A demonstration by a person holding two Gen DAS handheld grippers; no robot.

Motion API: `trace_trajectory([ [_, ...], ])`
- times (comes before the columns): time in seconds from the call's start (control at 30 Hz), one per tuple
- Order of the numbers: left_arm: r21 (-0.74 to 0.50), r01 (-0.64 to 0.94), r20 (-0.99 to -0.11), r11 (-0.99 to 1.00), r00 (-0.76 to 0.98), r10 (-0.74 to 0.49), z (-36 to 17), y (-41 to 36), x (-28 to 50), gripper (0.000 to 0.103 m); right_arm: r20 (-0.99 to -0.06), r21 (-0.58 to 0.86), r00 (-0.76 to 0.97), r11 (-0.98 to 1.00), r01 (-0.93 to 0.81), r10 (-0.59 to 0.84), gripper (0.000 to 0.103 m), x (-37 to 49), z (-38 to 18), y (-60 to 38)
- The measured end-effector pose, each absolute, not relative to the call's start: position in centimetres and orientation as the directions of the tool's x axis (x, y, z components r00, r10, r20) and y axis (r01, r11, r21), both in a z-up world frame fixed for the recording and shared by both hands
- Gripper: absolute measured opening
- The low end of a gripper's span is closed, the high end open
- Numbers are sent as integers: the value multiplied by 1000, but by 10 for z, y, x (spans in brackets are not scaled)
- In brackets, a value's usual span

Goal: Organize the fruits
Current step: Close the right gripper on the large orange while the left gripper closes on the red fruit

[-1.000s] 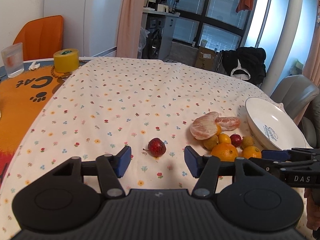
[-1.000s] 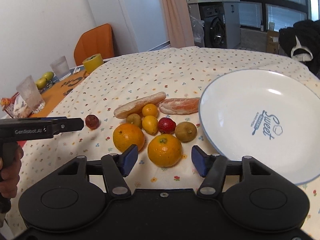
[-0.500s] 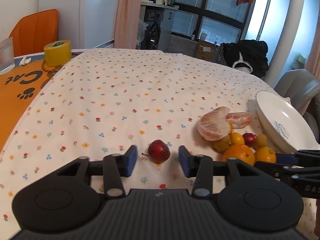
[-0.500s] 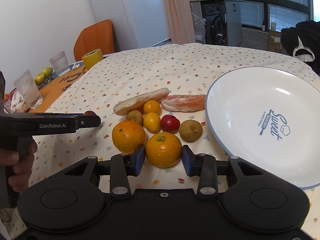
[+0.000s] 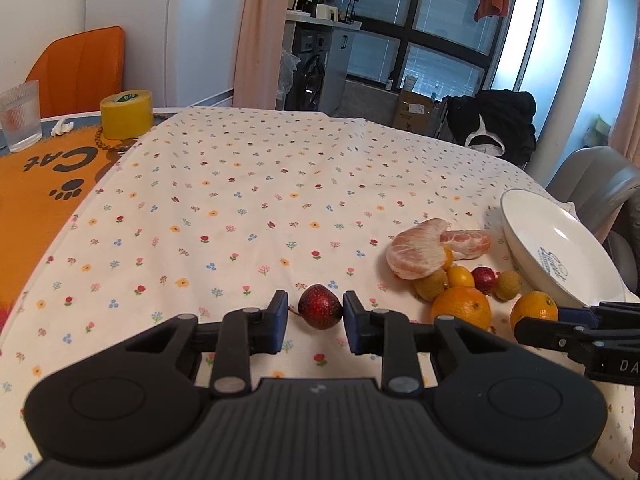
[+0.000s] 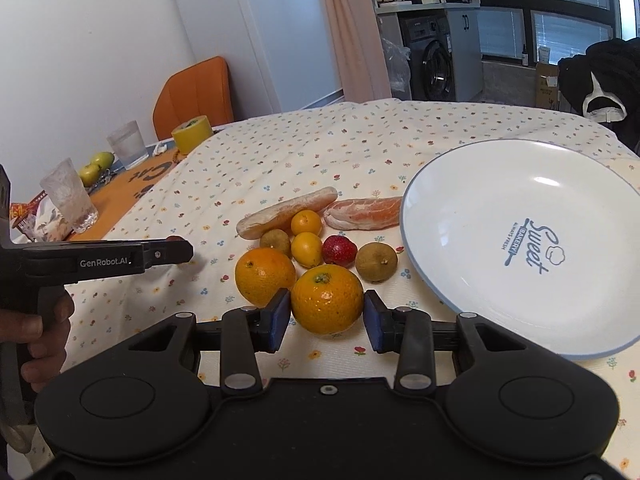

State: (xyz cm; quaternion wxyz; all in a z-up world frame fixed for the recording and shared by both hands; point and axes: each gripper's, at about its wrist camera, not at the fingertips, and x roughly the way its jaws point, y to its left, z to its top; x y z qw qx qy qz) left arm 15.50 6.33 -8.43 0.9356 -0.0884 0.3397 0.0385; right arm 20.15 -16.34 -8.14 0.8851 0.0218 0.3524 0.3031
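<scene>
Seemingly both jaws narrow: left gripper (image 5: pixel 315 316) around red fruit (image 5: pixel 320 312), right gripper (image 6: pixel 326 318) around orange (image 6: pixel 327 298).

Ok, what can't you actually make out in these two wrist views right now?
- Right wrist view: the lone red fruit is almost wholly hidden behind the left gripper.
- Left wrist view: the plate runs off the right edge; its print is partly cut off.
- Left wrist view: the right gripper shows side-on, its fingers overlapping.
- Neither view settles whether fingers touch the red fruit or the orange.
</scene>
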Motion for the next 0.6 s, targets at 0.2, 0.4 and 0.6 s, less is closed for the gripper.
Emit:
trace_trajectory([
  [0.2, -140, -124, -624, 982, 781, 10, -73, 54, 147, 28, -588, 257, 583, 813, -523, 561, 37, 196, -75, -172],
  [0.4, -135, -105, -602, 985, 798, 2, -61, 41, 141, 28, -568, 257, 601, 815, -520, 562, 37, 193, -69, -182],
  [0.6, -135, -83, -591, 987, 807, -13, -56, 26, 140, 28, -558, 254, 616, 821, -511, 556, 37, 191, -65, -195],
])
